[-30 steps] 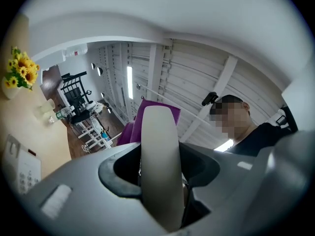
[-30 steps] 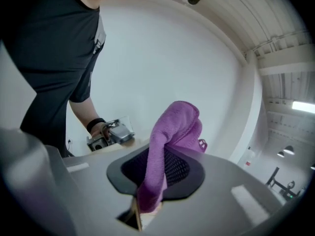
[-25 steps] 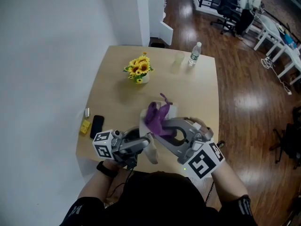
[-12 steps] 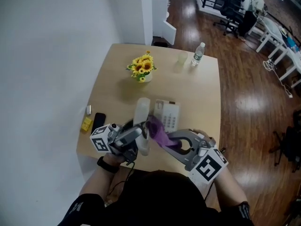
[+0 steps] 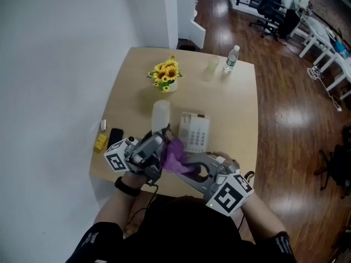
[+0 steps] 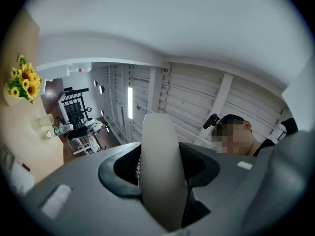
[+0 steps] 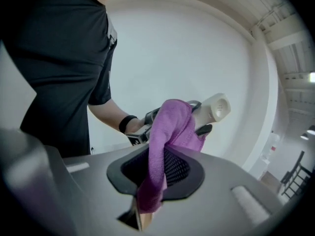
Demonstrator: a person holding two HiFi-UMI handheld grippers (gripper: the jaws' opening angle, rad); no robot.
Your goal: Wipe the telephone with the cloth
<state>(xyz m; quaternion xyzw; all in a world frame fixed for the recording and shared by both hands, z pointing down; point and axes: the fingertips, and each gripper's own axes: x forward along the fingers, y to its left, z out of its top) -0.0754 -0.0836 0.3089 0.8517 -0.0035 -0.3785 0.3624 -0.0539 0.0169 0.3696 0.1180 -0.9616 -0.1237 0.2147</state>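
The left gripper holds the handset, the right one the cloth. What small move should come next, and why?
Probably slide the cloth along the handset toward its bare end with the holes. The right gripper's jaws are shut on the cloth, which sits near the left gripper, so the handset beyond it lies uncovered.

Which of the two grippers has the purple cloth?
The right gripper: its jaws are shut on the purple cloth, which bunches up out of them. The left gripper is clamped on the white handset instead.
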